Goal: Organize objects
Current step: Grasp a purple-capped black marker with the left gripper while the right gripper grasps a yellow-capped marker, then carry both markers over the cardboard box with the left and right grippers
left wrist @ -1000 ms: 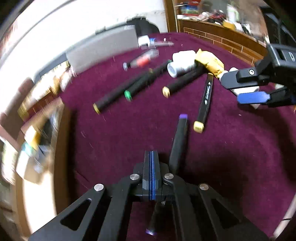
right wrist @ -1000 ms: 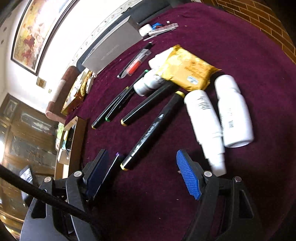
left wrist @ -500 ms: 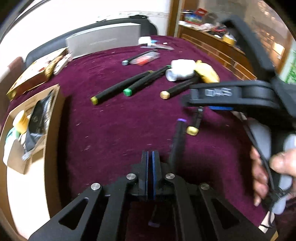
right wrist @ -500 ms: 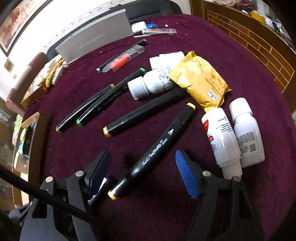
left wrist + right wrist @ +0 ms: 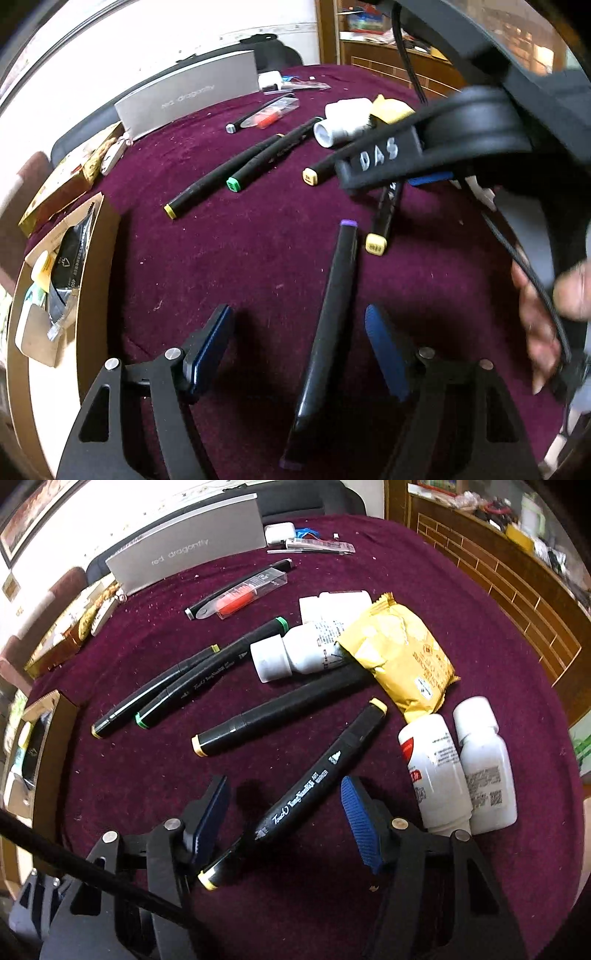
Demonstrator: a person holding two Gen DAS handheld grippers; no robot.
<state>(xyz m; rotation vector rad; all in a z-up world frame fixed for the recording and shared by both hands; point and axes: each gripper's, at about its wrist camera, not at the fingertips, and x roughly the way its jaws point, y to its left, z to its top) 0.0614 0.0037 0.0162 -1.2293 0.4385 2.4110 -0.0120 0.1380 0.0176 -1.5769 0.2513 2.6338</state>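
Note:
A black marker with purple caps (image 5: 332, 314) lies on the maroon cloth (image 5: 240, 266) between the fingers of my left gripper (image 5: 295, 312). Its jaws are opening and the pads stand clear of the marker. My right gripper (image 5: 284, 781) straddles a black marker with yellow caps (image 5: 321, 775). Its jaws are closing, and neither blue pad touches the marker. In the left wrist view the right gripper's black frame marked DAS (image 5: 380, 157) hangs over that same yellow-capped marker (image 5: 376, 242), with a hand (image 5: 535, 325) at the right edge.
Three more black markers (image 5: 258, 720) lie to the left. White bottles (image 5: 436, 775), another bottle (image 5: 295, 653) and a yellow snack packet (image 5: 402, 657) lie right and behind. A grey box (image 5: 184, 542) stands at the back. An open cardboard box (image 5: 55, 280) sits at the left edge.
My left gripper went from shut to open, and the purple-capped marker now lies between its fingers. My right gripper swung over the yellow-capped marker and its jaws narrowed.

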